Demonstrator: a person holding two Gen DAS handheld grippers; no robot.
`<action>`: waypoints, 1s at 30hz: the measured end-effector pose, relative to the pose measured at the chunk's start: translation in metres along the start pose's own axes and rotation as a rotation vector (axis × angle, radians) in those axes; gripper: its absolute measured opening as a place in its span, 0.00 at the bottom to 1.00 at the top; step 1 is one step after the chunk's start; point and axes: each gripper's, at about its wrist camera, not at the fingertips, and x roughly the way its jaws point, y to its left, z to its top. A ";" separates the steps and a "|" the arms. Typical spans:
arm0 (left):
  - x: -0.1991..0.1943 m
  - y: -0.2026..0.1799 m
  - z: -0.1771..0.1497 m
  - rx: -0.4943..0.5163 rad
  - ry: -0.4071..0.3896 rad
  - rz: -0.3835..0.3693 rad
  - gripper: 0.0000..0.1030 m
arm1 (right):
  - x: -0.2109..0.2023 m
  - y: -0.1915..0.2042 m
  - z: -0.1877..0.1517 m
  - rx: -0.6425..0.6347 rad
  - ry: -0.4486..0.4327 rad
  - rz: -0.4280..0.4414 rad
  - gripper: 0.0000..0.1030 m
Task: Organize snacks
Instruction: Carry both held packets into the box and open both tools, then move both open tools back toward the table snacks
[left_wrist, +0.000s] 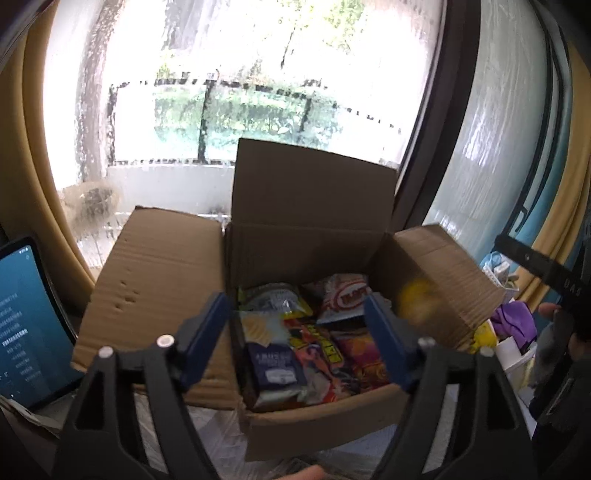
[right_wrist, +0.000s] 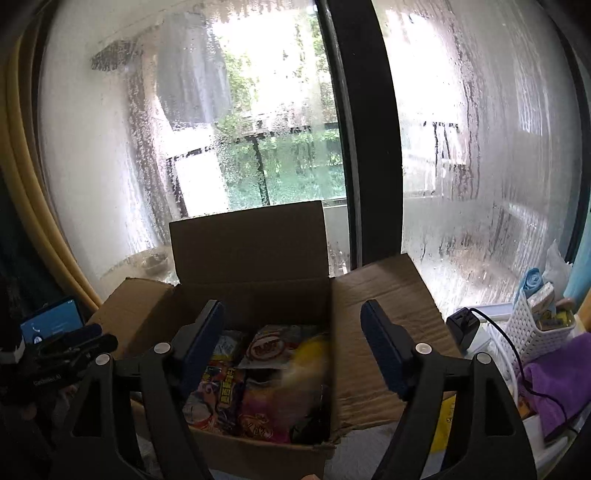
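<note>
An open cardboard box (left_wrist: 314, 417) stands in front of the window and also shows in the right wrist view (right_wrist: 258, 454). It holds several snack packets: a dark blue one (left_wrist: 275, 365), a red and white one (left_wrist: 343, 295), a pink one (right_wrist: 258, 417). A blurred yellow packet (right_wrist: 308, 356) is in the air over the box's right side; it shows against the right flap in the left wrist view (left_wrist: 415, 295). My left gripper (left_wrist: 297, 339) is open and empty above the box. My right gripper (right_wrist: 291, 345) is open and empty above it too.
The box flaps stand open: left (left_wrist: 155, 280), back (left_wrist: 314, 184), right (left_wrist: 436, 273). A lit tablet (left_wrist: 26, 325) stands at the left. At the right are a white basket (right_wrist: 532, 328), a purple cloth (right_wrist: 561, 376) and a black charger with cable (right_wrist: 463, 326).
</note>
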 end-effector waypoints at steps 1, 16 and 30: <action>-0.003 0.000 0.001 0.000 -0.007 0.004 0.76 | -0.002 0.000 -0.001 -0.004 0.002 0.001 0.77; -0.067 -0.028 -0.013 0.027 -0.055 -0.019 0.77 | -0.045 0.023 -0.026 -0.091 0.035 0.055 0.77; -0.137 -0.062 -0.058 0.063 -0.064 -0.046 0.77 | -0.108 0.042 -0.072 -0.123 0.081 0.097 0.77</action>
